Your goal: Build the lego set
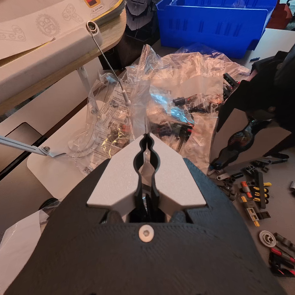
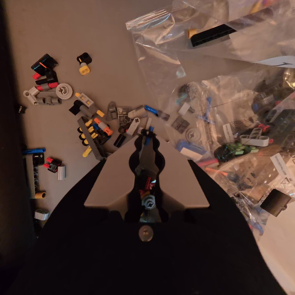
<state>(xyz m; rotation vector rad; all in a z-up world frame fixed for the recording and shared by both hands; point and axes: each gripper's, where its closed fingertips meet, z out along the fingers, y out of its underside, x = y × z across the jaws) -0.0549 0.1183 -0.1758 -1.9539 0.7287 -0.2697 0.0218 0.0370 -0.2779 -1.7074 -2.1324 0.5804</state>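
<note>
Warm, dim light is falling across the pale, smooth table point(image 1: 271, 41), while a raised light-wood shelf point(image 1: 110, 43) and a blue plastic storage bin point(image 1: 212, 27) are standing behind.

Glossy crinkled clear plastic bags point(image 1: 167, 89), a smooth blue plastic bin point(image 1: 212, 27), matt tabletop point(image 2: 95, 32).

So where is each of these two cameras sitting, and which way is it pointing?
Left wrist view: on the left gripper, facing forward over clear plastic bags; its shut fingers pinch a bag edge.
Right wrist view: on the right gripper, facing down at the table; fingers closed on a blue pin.
Shared: loose lego pieces, bags; the right gripper shows in the left view.
</note>
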